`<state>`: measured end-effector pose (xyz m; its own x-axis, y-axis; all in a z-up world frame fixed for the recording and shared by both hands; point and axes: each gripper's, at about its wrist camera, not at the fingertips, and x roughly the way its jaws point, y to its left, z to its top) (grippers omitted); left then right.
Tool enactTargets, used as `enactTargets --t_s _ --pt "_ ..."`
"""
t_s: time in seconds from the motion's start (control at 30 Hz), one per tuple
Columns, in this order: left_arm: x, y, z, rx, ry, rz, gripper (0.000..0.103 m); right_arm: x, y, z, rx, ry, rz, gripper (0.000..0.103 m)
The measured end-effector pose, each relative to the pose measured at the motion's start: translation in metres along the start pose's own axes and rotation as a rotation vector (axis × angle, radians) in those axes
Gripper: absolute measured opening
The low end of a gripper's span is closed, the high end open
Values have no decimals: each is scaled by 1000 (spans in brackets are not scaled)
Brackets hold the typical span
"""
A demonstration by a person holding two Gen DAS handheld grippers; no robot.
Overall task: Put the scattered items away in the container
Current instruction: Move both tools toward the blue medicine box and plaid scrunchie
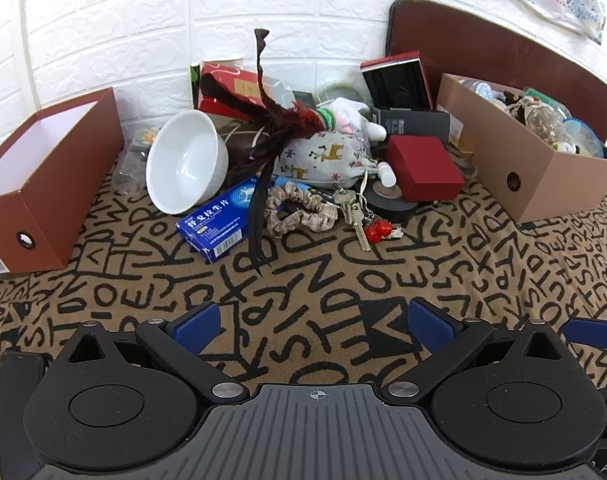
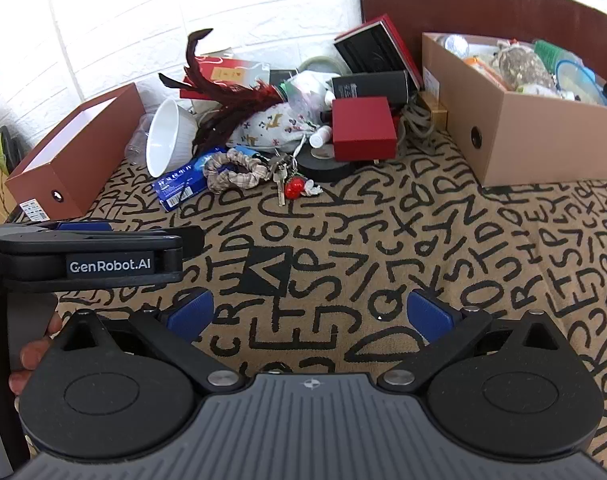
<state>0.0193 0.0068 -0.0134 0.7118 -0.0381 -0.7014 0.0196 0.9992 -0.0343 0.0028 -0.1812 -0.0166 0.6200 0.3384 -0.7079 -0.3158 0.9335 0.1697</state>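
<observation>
Both the left gripper (image 1: 317, 322) and right gripper (image 2: 309, 314) hover spread and empty, seemingly choosing from the pile around the keys (image 1: 353, 212).

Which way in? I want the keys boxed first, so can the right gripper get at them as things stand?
Probably yes. The right gripper is open, with only bare patterned cloth between it and the keys. They lie at the pile's front edge, beside the scrunchie and a red charm.

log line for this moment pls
left gripper open, empty | right gripper open, empty | pile: white bowl, blue box, keys | brown box empty
</observation>
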Motion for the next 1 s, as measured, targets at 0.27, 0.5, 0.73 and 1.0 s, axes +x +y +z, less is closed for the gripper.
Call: enactTargets --t_s 0.27,0.5,0.73,1.0 --pt "22 8 3 -12 36 -3 103 20 -3 4 11 46 12 102" --pt "39 33 9 -9 13 8 103 43 -2 11 -11 60 31 102" --pt "66 65 19 -35 29 -1 97 78 13 21 -54 63 87 102" --pt "91 90 40 -20 27 -18 89 114 40 40 -188 10 114 84"
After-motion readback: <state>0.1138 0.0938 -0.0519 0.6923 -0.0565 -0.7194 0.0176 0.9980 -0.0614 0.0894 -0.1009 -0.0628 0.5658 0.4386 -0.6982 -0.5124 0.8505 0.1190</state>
